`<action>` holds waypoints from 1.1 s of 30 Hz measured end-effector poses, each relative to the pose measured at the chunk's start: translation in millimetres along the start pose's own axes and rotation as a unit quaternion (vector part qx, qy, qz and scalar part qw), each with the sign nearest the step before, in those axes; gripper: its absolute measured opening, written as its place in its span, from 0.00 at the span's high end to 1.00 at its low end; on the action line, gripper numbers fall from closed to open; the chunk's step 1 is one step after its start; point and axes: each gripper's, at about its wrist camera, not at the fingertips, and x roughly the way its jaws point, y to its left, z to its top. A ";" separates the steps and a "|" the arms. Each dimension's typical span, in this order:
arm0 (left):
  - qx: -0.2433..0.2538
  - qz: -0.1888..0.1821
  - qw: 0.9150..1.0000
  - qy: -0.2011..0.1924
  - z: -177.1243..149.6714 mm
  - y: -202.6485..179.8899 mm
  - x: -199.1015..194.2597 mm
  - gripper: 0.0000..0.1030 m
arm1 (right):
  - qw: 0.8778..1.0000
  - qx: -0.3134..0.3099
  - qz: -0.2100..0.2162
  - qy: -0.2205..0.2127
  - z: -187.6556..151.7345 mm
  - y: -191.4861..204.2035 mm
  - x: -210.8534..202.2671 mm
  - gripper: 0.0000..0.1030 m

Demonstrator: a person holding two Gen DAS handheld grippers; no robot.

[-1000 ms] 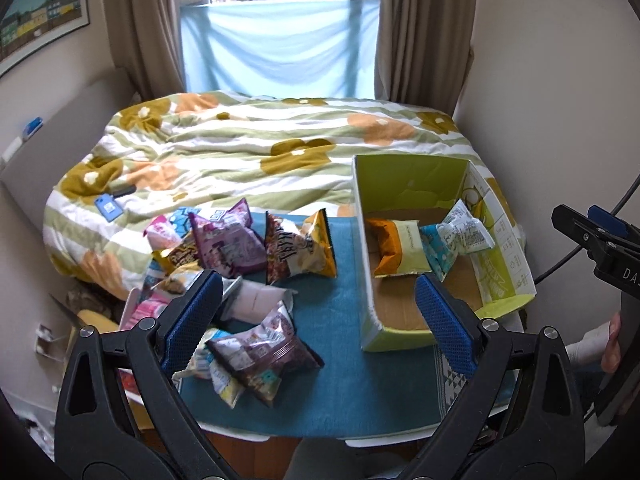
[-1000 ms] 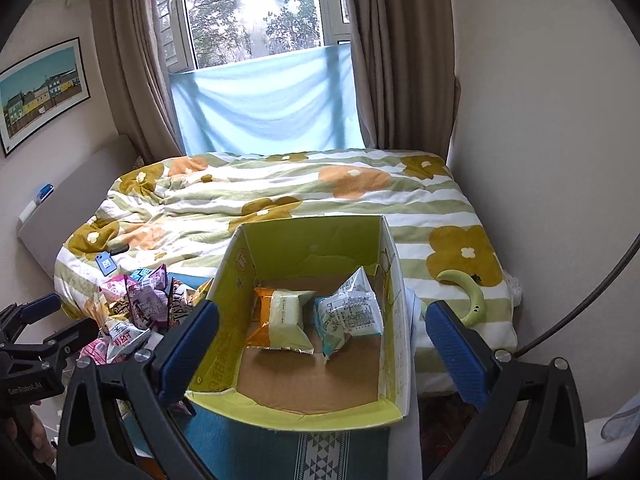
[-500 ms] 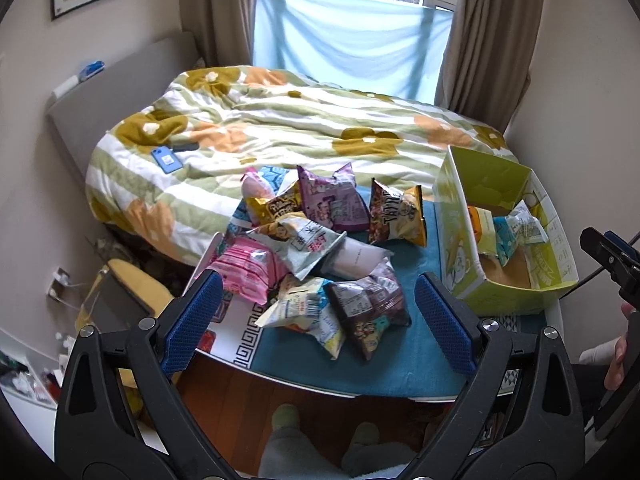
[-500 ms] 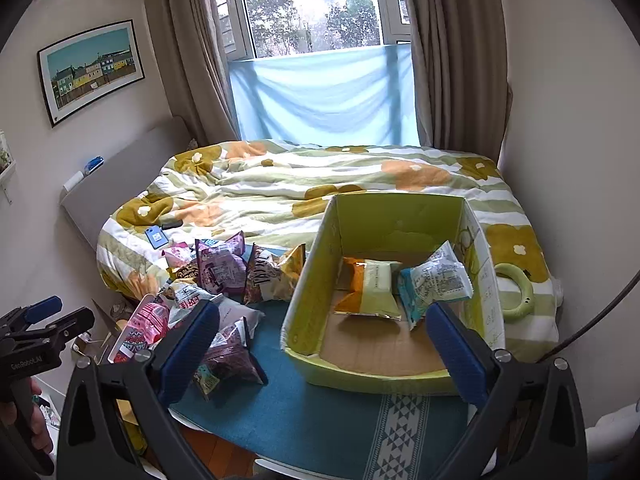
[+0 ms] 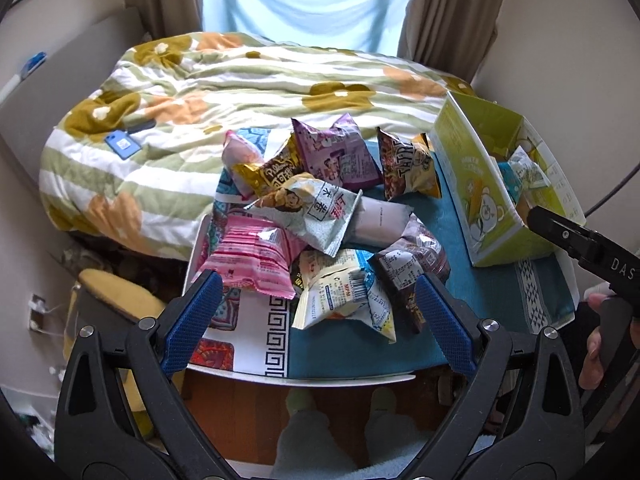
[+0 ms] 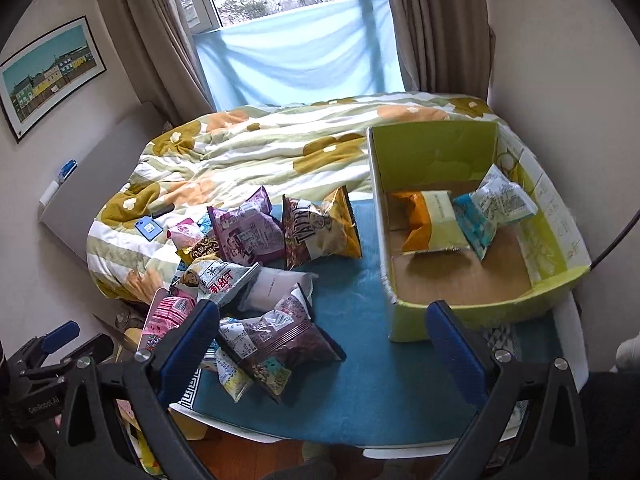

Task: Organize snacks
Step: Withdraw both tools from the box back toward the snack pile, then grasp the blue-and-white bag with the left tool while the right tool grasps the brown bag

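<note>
A heap of snack bags lies on the left of a table covered with a teal cloth [image 5: 352, 352] [image 6: 372, 396]: a pink bag [image 5: 252, 256], a silver bag [image 5: 316, 208] [image 6: 218, 280], a purple bag [image 5: 336, 152] [image 6: 248, 236], a dark brown bag [image 5: 412, 268] [image 6: 280, 340] and a yellow-brown chip bag [image 5: 404, 168] [image 6: 320, 228]. A green cardboard box [image 5: 472, 184] [image 6: 472, 316] on the right holds an orange-cream bag [image 6: 432, 224] and a blue-white bag [image 6: 492, 208]. My left gripper [image 5: 316, 312] hangs open above the near edge of the heap. My right gripper [image 6: 324, 352] is open over the cloth between heap and box.
A bed with a flowered quilt [image 5: 240, 80] [image 6: 280, 148] stands right behind the table, with a blue card [image 5: 122, 145] on it. A curtained window lies beyond. The person's feet [image 5: 340, 404] show below the table edge. Walls close in on both sides.
Both grippers swung left and pulled back from the box. The left view moved from the box to centre on the snack heap, closer and lower. Both stayed open and empty.
</note>
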 end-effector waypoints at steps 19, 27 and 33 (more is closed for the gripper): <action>0.124 -0.091 0.983 0.096 -15.6 -19.8 128.8 0.07 | 0.971 0.213 -0.005 0.112 -44.8 16.6 113.1 0.00; 0.142 -0.089 0.980 0.107 -24.4 -22.5 142.7 0.07 | 0.952 0.270 0.018 0.140 -55.6 7.7 143.7 0.00; 0.141 -0.090 0.979 0.113 -25.9 -24.1 144.2 0.07 | 0.941 0.298 0.044 0.153 -60.5 2.9 162.5 0.04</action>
